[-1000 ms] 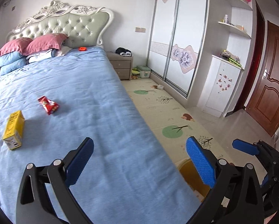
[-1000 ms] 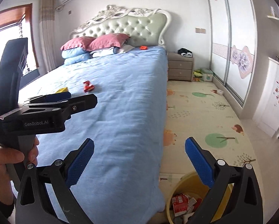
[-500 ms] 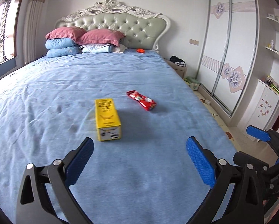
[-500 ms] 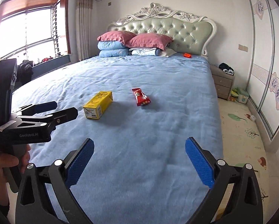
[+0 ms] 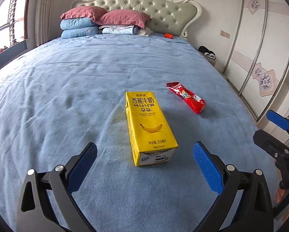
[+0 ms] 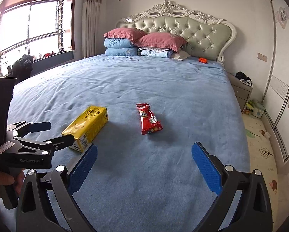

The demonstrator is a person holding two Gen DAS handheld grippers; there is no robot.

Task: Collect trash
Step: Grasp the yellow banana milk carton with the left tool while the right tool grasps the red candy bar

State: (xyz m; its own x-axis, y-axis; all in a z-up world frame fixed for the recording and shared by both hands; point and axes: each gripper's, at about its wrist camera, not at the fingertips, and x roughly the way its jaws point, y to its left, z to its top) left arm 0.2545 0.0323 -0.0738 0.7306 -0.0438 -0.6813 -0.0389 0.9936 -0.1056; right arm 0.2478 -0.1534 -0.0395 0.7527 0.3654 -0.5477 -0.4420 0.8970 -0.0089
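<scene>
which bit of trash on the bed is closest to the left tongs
The yellow banana milk carton, lying just ahead of the open left tongs. The red snack wrapper lies farther off, to its right.

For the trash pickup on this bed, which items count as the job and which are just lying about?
Job: yellow banana milk carton; red snack wrapper; open left gripper; open right gripper.
Lying about: pillows; small orange object by the headboard; dark clothes on the nightstand.

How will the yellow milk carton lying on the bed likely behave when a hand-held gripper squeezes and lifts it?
The carton lies on a broad flat side on the blanket, so it should not roll. Its edges look crisp and undented, so probably fairly stiff, though thin card may dent under a hard squeeze. Whether it is empty cannot be seen; as trash, likely light.
</scene>
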